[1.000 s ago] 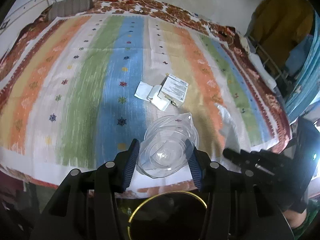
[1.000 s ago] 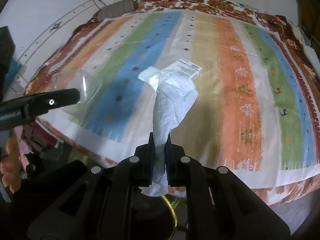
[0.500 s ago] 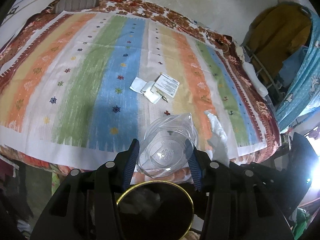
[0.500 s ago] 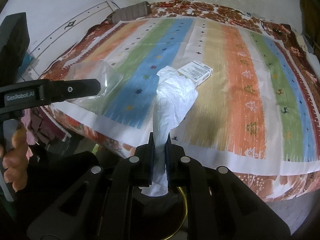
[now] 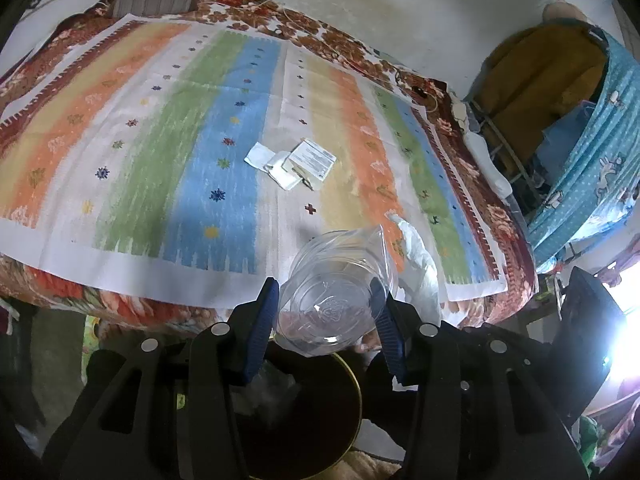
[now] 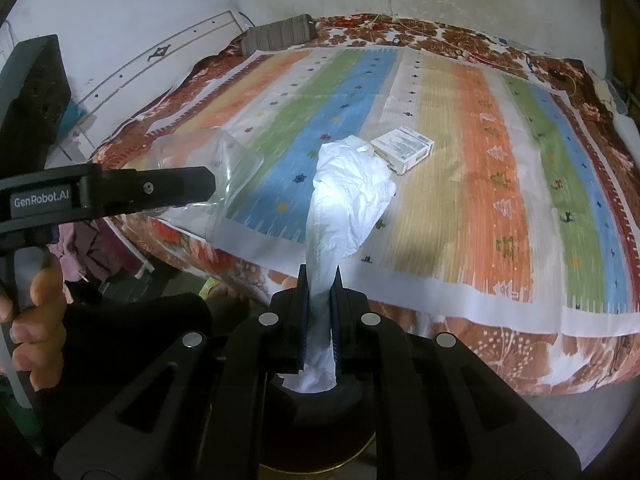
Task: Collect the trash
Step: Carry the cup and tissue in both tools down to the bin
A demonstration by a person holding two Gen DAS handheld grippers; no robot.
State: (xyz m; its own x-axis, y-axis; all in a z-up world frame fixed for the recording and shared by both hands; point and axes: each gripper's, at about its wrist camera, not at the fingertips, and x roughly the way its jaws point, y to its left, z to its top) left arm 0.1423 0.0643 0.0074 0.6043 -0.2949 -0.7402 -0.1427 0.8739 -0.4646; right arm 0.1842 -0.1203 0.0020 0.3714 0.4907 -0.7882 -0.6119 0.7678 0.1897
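Observation:
My left gripper (image 5: 325, 312) is shut on a clear plastic container (image 5: 340, 292) and holds it just above a dark round bin with a gold rim (image 5: 304, 404). My right gripper (image 6: 319, 300) is shut on a crumpled white plastic bag (image 6: 348, 200), held past the bed's front edge, with the bin's gold rim (image 6: 320, 466) below it. The bag also shows in the left wrist view (image 5: 420, 264). A small white carton (image 5: 312, 158) and flat white wrappers (image 5: 276, 164) lie on the striped bedspread (image 5: 160, 152). The carton shows in the right wrist view (image 6: 402, 148).
The left gripper's body (image 6: 108, 192) and the hand holding it fill the left of the right wrist view. A brown pillow (image 5: 154, 0) lies at the bed's far end. A rack with yellow and blue clothes (image 5: 560, 92) stands right of the bed.
Both grippers have pulled back from the bed with their loads. The bin has come into fuller view under the left gripper.

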